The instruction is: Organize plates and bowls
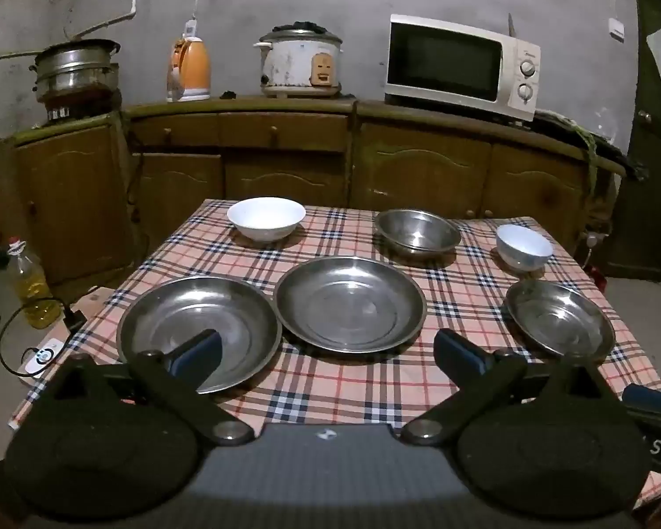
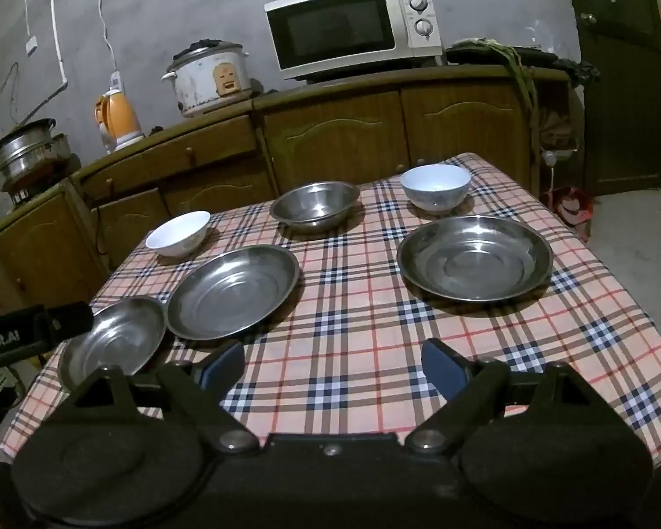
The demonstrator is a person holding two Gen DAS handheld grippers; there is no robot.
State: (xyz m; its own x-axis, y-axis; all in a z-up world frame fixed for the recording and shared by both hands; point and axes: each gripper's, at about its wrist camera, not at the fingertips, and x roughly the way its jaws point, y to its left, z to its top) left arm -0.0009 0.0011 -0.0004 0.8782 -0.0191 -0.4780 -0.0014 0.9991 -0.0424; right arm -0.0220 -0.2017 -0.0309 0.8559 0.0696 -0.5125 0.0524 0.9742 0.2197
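Both the left gripper (image 1: 326, 352) and right gripper (image 2: 330, 366) hover spread and empty over the table's (image 2: 352, 308) near edge. Three steel plates (image 1: 350, 304) line the front; two white bowls (image 1: 266, 218) and a steel bowl (image 1: 416, 231) sit along the far edge.

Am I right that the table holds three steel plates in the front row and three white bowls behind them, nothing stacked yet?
Not quite. Only two of the back bowls are white: the wide white bowl and the small white bowl. The one between them is a steel bowl, as the left wrist view shows. Three steel plates in front, nothing stacked, is right.
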